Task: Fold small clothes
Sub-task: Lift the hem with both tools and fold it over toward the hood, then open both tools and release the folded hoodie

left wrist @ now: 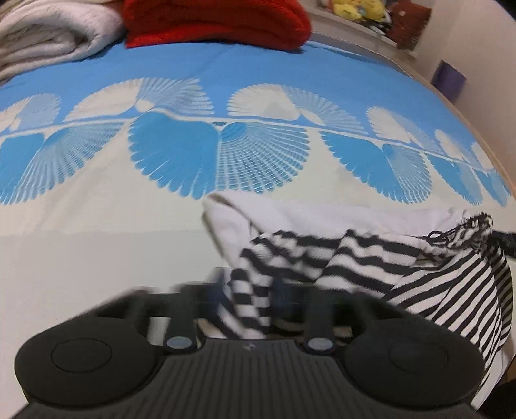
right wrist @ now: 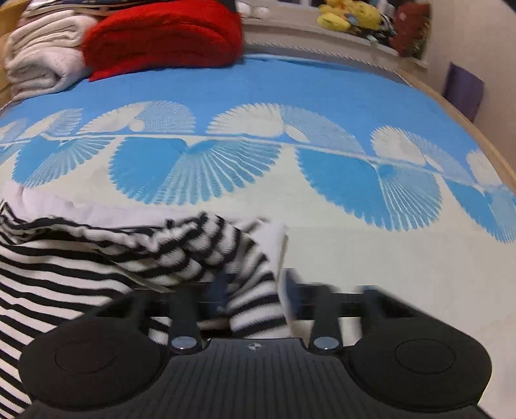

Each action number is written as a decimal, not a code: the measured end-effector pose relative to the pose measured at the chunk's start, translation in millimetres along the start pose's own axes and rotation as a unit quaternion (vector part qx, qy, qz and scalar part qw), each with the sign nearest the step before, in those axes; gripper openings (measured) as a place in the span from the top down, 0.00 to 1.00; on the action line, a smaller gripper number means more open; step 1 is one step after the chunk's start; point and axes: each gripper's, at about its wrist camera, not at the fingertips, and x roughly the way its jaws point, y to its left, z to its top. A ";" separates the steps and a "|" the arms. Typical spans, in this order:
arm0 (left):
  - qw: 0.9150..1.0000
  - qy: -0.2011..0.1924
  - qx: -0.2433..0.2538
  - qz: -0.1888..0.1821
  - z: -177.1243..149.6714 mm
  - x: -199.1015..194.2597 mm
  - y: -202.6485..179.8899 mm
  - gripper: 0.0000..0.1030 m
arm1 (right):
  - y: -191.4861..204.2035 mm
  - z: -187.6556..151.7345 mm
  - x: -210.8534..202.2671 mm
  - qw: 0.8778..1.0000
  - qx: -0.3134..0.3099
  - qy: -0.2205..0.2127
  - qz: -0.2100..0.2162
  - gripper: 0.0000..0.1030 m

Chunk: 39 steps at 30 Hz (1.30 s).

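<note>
Bed cover, blue at the far end with white fan shapes, cream near the cameras, fills both views. At its far left, a folded white blanket with a red blanket just beside it. Yellow stuffed toys on a shelf beyond the bed.

Black-and-white striped garment bunched on the cream part of the cover, stretched between the two tools; one white edge shows along its far side.

Left gripper: fingers closed narrow on a striped fold at the garment's left end; blurred.

Right gripper: fingers pinched on a striped fold at the garment's right end; also blurred.
</note>
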 end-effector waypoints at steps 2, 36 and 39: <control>0.999 -0.032 0.018 0.015 7.3 -8.2 -1.5 0.97 | -1.0 9.1 -11.0 1.000 0.006 -0.030 -0.001 0.98; 0.982 0.102 -0.156 -0.030 -66.1 -62.0 58.7 0.46 | -62.1 -64.6 -70.2 0.975 0.197 0.098 0.029 0.49; 0.979 0.140 -0.143 -0.045 -71.5 -48.9 52.2 0.46 | -63.0 -74.7 -62.8 0.970 0.203 0.124 0.042 0.49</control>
